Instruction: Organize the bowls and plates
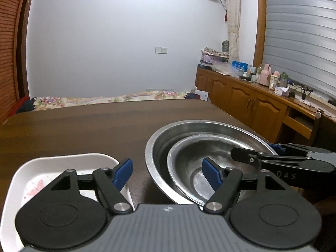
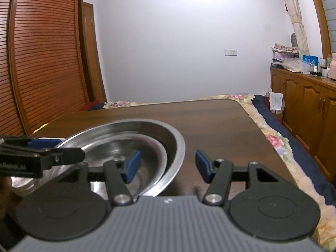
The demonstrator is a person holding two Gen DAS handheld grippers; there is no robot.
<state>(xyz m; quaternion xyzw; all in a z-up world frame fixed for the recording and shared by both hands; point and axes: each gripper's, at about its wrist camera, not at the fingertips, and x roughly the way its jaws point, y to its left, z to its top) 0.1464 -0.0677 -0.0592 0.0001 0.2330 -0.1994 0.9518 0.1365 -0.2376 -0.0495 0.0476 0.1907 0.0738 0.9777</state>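
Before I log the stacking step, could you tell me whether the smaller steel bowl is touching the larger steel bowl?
Touching: the left wrist view shows the smaller steel bowl nested inside the larger steel bowl, leaning on its near wall.

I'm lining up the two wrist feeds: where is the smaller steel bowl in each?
Left wrist: smaller steel bowl lies lower right of centre, nested inside the larger steel bowl.
Right wrist: it lies lower left of centre, again inside the larger bowl.
Shared landmark: the wall switch plate.
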